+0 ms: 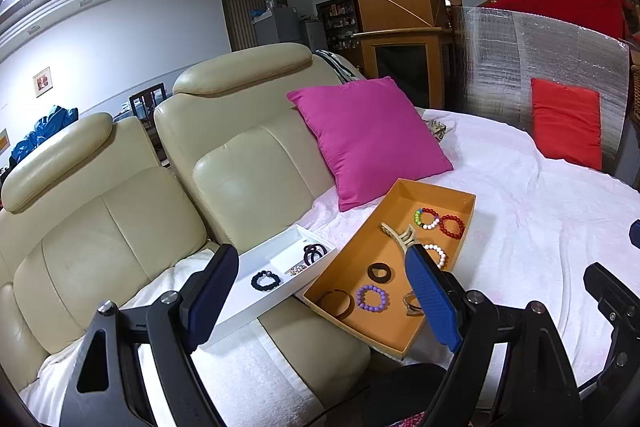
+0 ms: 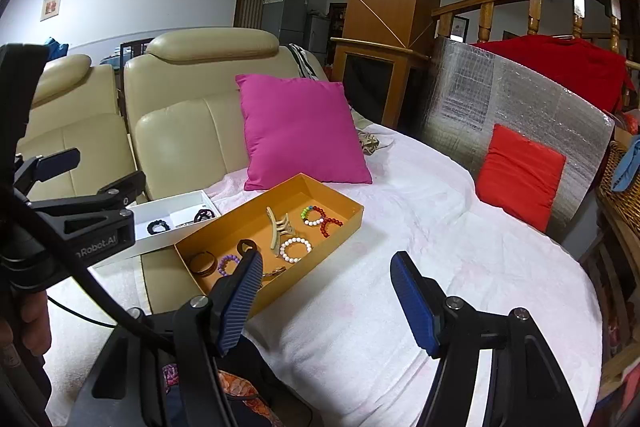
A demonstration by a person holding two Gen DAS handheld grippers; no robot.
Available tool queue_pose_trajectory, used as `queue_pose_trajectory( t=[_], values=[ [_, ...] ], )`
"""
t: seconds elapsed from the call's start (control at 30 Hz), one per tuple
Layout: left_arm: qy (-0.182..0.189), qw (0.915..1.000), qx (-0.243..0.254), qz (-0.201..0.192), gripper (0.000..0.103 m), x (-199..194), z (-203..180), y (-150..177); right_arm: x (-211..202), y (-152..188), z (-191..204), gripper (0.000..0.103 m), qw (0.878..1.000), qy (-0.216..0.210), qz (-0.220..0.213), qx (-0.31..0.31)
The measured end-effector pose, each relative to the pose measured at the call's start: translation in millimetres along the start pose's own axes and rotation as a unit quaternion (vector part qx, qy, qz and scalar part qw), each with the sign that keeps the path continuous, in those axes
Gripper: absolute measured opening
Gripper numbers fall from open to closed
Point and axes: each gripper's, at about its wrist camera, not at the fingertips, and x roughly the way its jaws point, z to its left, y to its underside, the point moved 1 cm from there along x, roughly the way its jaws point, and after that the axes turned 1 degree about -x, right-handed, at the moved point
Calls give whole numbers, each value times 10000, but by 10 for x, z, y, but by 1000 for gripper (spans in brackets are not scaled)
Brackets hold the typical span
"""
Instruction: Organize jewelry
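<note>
An orange box (image 1: pixel 440 195) (image 2: pixel 344 203) lies on the white-covered seat. In it are several bead bracelets, among them a purple one (image 1: pixel 373 298) (image 2: pixel 228 264), a white one (image 2: pixel 296 249) and a red one (image 1: pixel 452 226), plus a beige claw clip (image 1: pixel 400 234) (image 2: pixel 279 227). To its left stands a white divided tray (image 1: pixel 240 311) (image 2: pixel 160 205) with a black bracelet (image 1: pixel 266 279) and a dark hair clip (image 1: pixel 314 253). My left gripper (image 1: pixel 326 283) hovers open before both containers, holding nothing. My right gripper (image 2: pixel 326 281) hangs open over the box's near right corner, also holding nothing.
A magenta cushion (image 1: pixel 370 137) (image 2: pixel 300 131) leans on the cream leather sofa back (image 1: pixel 240 131) just behind the box. A red cushion (image 2: pixel 520 175) rests against a silver foil panel (image 2: pixel 520 99) at right. The white cover (image 2: pixel 460 247) spreads to the right of the box.
</note>
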Motion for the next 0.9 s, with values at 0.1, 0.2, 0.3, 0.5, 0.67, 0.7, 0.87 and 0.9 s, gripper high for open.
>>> queue_pose_trajectory(
  t=[0.1,0.2,0.3,0.5,0.67,0.7,0.87,0.9],
  values=[
    [-12,10000,-1,-13,86,-10,4,6,6,1,4,70,10000,-14,14,9],
    [-22,10000,-1,-8,86,-6,11,9,29,2,8,70,10000,-12,46,9],
    [-35,10000,-9,4,86,3,17,10,53,6,2,70,10000,-11,71,43],
    [-77,10000,-24,30,86,31,43,17,96,1,1,70,9999,2,102,79],
    [-90,9999,-41,66,86,68,63,17,125,-2,12,70,9999,6,117,70],
    [-85,9999,-47,71,86,74,69,17,136,-2,15,70,9999,4,127,70],
    [-109,9999,-73,80,86,88,85,13,190,-10,24,70,9998,-5,160,76],
    [-118,9999,-77,84,86,92,88,13,196,-14,27,70,9998,-3,160,73]
  ],
)
